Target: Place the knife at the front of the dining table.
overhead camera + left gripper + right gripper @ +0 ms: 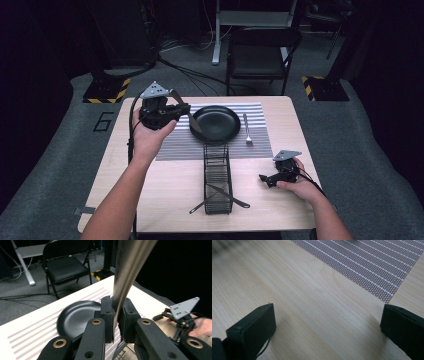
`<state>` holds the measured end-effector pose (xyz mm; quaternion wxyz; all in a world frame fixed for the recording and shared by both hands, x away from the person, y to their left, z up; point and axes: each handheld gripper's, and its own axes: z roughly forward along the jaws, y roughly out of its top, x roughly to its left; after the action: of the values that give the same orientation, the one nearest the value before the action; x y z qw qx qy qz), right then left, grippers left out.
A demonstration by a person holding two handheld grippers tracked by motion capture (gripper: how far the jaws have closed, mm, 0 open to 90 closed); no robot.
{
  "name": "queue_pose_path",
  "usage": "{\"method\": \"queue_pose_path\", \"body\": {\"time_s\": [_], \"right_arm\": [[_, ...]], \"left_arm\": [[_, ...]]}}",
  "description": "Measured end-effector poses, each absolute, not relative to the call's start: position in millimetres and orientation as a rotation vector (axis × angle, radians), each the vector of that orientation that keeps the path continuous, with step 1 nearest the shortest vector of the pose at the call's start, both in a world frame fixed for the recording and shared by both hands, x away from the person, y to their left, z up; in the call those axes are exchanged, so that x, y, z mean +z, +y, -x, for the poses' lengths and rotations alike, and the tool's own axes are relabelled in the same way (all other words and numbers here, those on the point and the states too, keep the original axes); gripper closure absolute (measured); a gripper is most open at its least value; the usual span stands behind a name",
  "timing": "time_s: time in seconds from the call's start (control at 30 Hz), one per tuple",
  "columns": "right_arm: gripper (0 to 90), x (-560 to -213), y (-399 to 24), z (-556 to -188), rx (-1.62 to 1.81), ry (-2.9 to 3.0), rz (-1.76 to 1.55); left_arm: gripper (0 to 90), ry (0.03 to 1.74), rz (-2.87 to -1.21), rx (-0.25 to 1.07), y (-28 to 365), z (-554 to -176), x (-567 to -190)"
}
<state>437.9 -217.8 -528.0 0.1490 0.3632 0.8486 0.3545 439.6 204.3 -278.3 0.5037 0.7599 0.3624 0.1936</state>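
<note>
Knife point(127, 272) sits pinched in the left tool point(116, 315); right tool point(327, 322) gapes wide over bare table point(312, 302).

High view looks down over the table point(165, 195); both gripper views sit close, sharing its striped mat point(372, 262).

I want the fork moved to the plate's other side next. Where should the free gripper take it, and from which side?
Grip the fork across its thin handle, near mid-length, coming straight down with the open right gripper. It lies flat on the mat, right of the plate, tines toward the person, so jaws should probably straddle the handle's width.
</note>
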Motion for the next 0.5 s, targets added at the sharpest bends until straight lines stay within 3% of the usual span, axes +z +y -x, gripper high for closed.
{"method": "queue_pose_path", "body": {"time_s": [0.5], "right_arm": [[0.0, -528.0, -217.8, -437.9, 1.019, 2.439, -1.045]], "left_arm": [[82.9, 1.015, -1.834, 0.497, 234.0, -469.9, -338.8]]}}
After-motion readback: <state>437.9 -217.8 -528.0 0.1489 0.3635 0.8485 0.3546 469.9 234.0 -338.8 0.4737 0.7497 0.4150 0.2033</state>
